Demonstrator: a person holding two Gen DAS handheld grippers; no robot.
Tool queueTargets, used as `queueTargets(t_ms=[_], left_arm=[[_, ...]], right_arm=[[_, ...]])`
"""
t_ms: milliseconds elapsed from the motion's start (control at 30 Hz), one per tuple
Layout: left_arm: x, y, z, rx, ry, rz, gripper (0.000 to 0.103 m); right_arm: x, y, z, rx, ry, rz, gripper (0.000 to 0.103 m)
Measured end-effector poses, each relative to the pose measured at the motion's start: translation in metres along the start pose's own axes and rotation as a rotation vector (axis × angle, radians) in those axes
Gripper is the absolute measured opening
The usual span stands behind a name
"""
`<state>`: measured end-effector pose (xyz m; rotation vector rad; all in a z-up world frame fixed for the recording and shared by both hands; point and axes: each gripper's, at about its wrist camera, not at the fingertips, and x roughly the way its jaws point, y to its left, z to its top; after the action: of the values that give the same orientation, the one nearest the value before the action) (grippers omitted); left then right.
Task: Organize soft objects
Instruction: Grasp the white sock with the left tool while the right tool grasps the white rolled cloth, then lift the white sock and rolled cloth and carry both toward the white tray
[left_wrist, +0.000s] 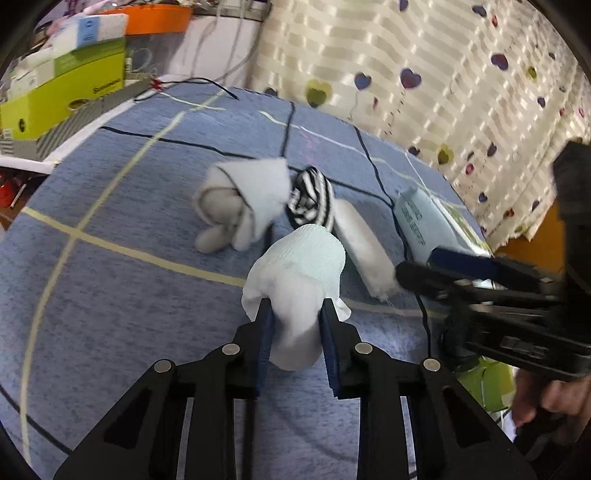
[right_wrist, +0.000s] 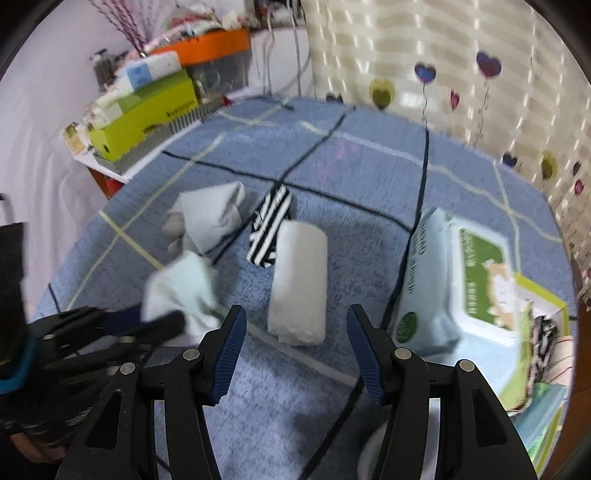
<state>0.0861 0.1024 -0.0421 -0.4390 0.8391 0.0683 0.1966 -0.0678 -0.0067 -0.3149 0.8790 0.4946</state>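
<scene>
The left gripper (left_wrist: 295, 314) is squeezing a white sock (left_wrist: 295, 280), low over the blue bed (left_wrist: 110, 280). It pinches only the sock's near end, so the sock could slip out. The right gripper (right_wrist: 295, 325) is wide apart and holds nothing. A towel roll (right_wrist: 299, 284) lies just ahead of it, and its side could bump the roll.

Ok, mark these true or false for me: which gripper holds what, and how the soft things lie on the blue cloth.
1. The left gripper is shut on the white and mint sock. True.
2. The right gripper holds the white rolled towel. False: its jaws are open, the towel lies beyond them.
3. The striped sock touches the rolled towel. True.
4. The wet wipes pack lies left of the towel. False: right, in the right wrist view.
</scene>
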Motion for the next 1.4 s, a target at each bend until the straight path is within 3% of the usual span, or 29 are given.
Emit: queueTargets(t_ms=[167,333,467,767,1033,1400], left_arm=[[-0.009,0.010,0.003,-0.018,-0.021,-0.013,0.026],[-0.008,0.012,0.005,-0.022,-0.016,-0.022,0.026],[-0.010,0.013,0.004,-0.024,-0.017,-0.023,0.026],[-0.028,0.004,0.003,-0.005,-0.051,-0.017,0.026],[-0.055,-0.018,-0.002,0.021,-0.093,-0.036,0.026],[-0.082,-0.056,-0.009,0.071,-0.133,-0.073,0.026]], right_arm=[[0.029,0.006,0.009,0.000,0.062,-0.011,0.055],[0.054,0.006,0.015,0.000,0.112,-0.042,0.046],[0.054,0.001,0.015,0.013,0.107,-0.065,0.023],[0.006,0.004,0.004,0.015,-0.008,-0.030,0.019],[-0.056,0.011,-0.020,0.029,-0.128,0.050,0.019],[-0.119,0.011,-0.056,0.030,-0.234,0.052,0.019]])
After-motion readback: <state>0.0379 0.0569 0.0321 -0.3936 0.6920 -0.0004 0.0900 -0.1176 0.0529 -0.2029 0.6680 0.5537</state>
